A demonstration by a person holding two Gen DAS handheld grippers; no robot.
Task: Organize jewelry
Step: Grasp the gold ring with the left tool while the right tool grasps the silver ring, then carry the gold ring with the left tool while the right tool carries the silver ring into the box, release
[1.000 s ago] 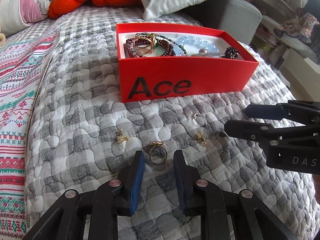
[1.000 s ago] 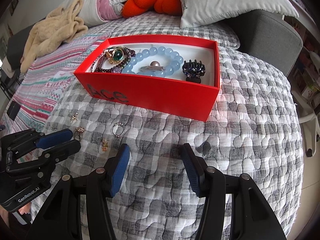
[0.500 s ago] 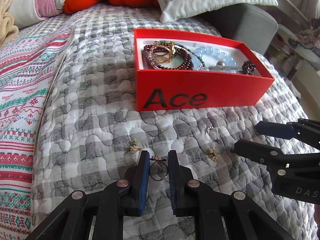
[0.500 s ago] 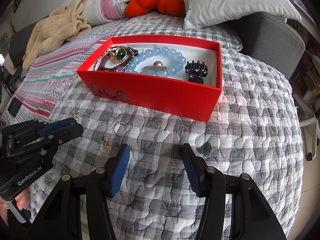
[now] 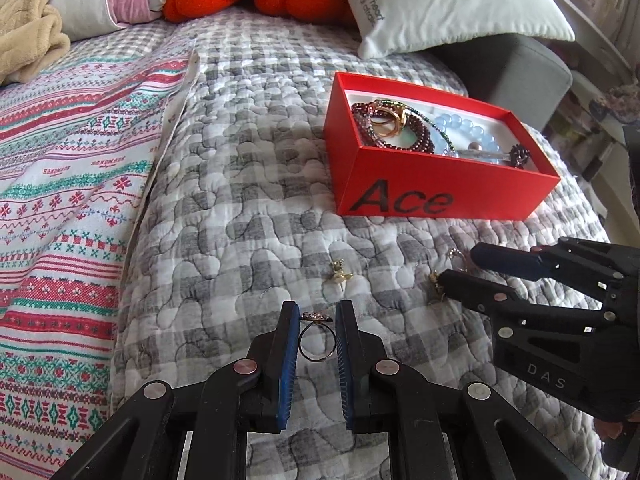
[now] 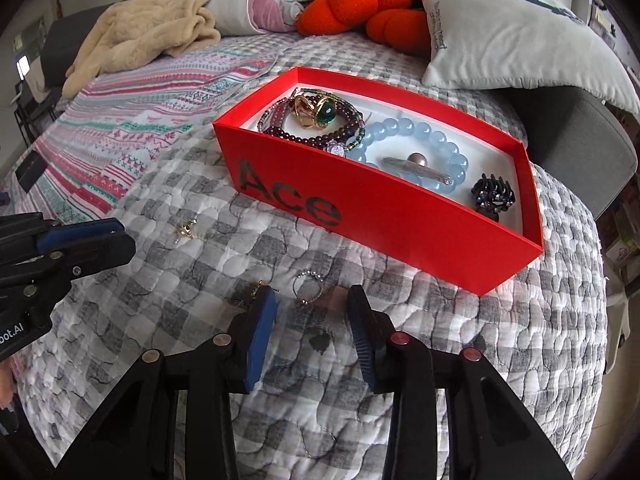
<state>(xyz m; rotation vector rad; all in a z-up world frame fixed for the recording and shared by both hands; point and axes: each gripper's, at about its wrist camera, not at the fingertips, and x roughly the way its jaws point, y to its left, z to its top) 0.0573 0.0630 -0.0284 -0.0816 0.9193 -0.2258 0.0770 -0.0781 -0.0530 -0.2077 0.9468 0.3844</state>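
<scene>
My left gripper (image 5: 317,316) is shut on a gold ring (image 5: 317,339) with a jewelled top and holds it upright above the quilt. A red "Ace" box (image 5: 440,196) holding bracelets, a blue bead bracelet and a dark hair claw sits ahead to the right. A gold earring (image 5: 339,274) lies on the quilt in front of the left gripper. My right gripper (image 6: 312,300) is open, low over the quilt, with a silver beaded ring (image 6: 307,289) just ahead between its fingers and a gold earring (image 6: 252,294) at its left fingertip. Another gold earring (image 6: 185,230) lies further left.
The grey checked quilt (image 5: 248,184) covers the bed. A striped patterned blanket (image 5: 72,184) lies on the left. White pillows (image 5: 440,4), an orange cushion (image 6: 372,4) and a beige throw (image 6: 148,28) lie at the back. A grey ottoman (image 6: 572,136) stands beyond the box.
My left gripper closed on the gold ring and lifted it, swinging left away from the box. My right gripper moved forward and down toward the silver ring.
</scene>
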